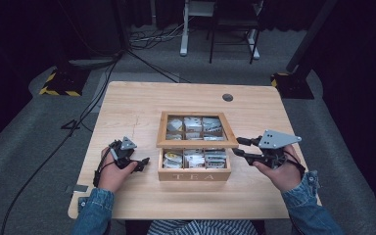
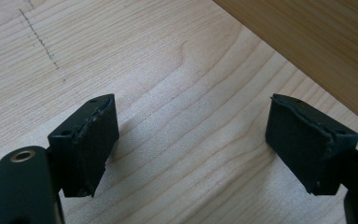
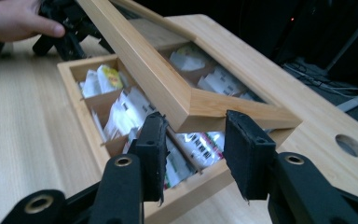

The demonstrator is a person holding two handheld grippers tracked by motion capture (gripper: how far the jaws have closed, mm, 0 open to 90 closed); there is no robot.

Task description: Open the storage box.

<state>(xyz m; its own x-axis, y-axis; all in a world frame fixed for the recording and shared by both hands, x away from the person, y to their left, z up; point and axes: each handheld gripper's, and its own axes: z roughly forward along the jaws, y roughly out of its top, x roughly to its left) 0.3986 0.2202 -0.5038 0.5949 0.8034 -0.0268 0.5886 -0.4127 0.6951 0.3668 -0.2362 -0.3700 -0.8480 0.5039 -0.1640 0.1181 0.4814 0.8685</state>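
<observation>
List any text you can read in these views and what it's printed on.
"TEA": on the front wall of the wooden box, high view.
Print and barcodes on the tea sachets: too small and blurred to read.
No other readable text.

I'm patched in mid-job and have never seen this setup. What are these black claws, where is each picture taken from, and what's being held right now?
A person sits at a wooden table with a hand-held two-jaw clamp in each hand. One picture looks down from above; the other two come from cameras riding on each clamp.

On the table stands a wooden tea box filled with tea bags. The right gripper pinches the corner of the box's windowed lid, which is raised partway open. The left gripper has its jaws open over bare tabletop beside the box, holding nothing.
</observation>
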